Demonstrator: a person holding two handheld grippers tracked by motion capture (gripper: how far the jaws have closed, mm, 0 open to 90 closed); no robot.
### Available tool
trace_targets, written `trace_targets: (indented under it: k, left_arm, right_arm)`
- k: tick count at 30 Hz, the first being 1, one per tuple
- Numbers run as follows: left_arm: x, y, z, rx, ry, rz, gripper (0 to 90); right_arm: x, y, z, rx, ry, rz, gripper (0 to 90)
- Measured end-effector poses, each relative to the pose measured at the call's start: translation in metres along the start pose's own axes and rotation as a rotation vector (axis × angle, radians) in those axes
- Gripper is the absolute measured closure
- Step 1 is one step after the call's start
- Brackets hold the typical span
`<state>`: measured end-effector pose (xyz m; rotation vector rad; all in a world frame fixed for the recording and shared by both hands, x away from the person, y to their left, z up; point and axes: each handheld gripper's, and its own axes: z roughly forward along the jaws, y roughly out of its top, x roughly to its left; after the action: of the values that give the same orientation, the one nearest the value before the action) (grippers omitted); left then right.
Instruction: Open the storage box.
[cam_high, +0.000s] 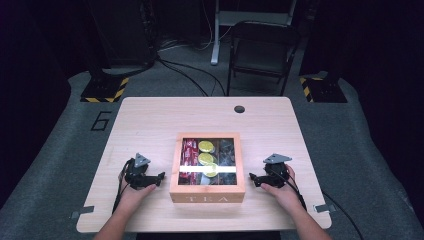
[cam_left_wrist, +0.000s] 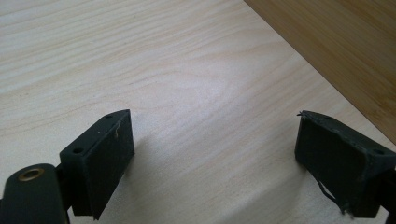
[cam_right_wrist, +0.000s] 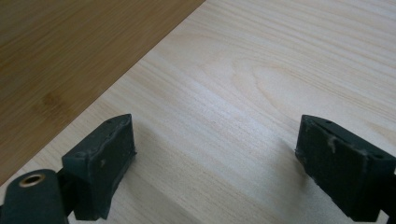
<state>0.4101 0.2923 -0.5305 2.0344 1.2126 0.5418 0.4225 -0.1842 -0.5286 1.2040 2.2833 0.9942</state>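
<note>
Where both open claws flank it, tea box (cam_high: 207, 197), label toward person.

Tea box (cam_high: 207, 192) contents blurred behind lid glare.

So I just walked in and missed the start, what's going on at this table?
A person sits at a wooden table with a gripper in each hand. The left gripper and the right gripper rest on the tabletop on either side of a wooden tea box, pointing at it, jaws open and empty. Neither touches the box. Its glass lid is shut, and packets, some red and some yellow, show through it.
</note>
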Motion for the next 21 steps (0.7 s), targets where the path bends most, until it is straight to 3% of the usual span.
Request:
trace_targets:
  k: [21]
  left_arm:
    - [0.0008,0.0008,-0.0009,0.006,0.005,-0.008,13.8]
  right_arm:
    - [0.0013,0.0004,0.0008,0.004,-0.023,0.022,9.2]
